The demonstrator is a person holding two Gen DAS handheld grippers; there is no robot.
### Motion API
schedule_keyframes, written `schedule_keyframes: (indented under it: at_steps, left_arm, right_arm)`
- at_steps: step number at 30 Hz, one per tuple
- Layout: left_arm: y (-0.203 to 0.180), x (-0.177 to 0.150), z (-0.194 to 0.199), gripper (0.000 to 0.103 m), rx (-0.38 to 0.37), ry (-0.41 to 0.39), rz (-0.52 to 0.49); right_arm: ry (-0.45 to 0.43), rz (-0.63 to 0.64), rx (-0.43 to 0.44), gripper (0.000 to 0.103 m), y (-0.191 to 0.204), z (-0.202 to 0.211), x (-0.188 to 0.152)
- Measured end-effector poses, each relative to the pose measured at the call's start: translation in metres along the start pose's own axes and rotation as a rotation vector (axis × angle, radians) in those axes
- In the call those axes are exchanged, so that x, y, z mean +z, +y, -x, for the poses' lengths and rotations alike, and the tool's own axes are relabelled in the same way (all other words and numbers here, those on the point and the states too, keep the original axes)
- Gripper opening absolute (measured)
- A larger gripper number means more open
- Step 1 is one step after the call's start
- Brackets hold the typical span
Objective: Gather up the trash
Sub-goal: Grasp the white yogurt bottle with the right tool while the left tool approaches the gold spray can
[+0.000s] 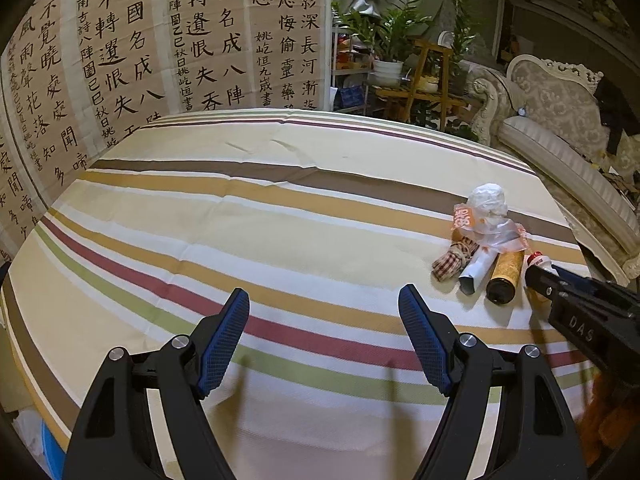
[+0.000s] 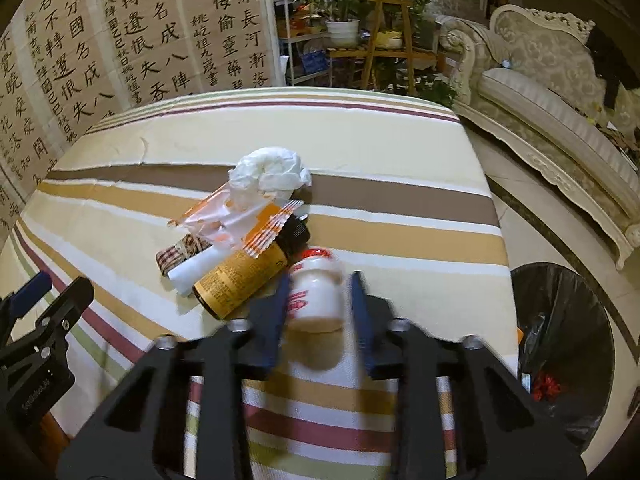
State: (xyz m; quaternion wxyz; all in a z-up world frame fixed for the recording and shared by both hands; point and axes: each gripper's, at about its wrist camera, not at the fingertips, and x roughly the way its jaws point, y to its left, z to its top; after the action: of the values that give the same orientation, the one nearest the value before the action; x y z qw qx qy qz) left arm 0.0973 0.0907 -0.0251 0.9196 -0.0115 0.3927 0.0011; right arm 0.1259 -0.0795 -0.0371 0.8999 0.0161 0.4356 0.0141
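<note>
A pile of trash lies on the striped tablecloth [image 1: 280,216]: crumpled white tissue [image 2: 272,170], a clear orange-printed wrapper [image 2: 236,220], a yellow can with a black cap [image 2: 248,276], a rolled white paper [image 2: 192,272] and a checked cloth bundle [image 2: 180,254]. My right gripper [image 2: 320,300] straddles a small white bottle with a red cap [image 2: 318,296]; its jaws sit on both sides, a thin gap on the right, image blurred. The same pile shows in the left wrist view [image 1: 484,240]. My left gripper [image 1: 324,332] is open and empty over the cloth, left of the pile.
A bin lined with a black bag [image 2: 560,344] stands on the floor right of the table. An ornate sofa [image 2: 552,92] is behind it. A calligraphy screen [image 1: 160,48] backs the table. Plants on a wooden stand [image 1: 404,60] stand beyond.
</note>
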Motion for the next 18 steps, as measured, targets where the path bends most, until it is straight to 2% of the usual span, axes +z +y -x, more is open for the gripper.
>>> schedule_keyframes:
  at_steps: [18]
  left_arm:
    - [-0.039,0.009,-0.009,0.075,-0.037,0.012,-0.065]
  right_arm:
    - [-0.031,-0.026,-0.014,0.025,-0.028,0.008,-0.004]
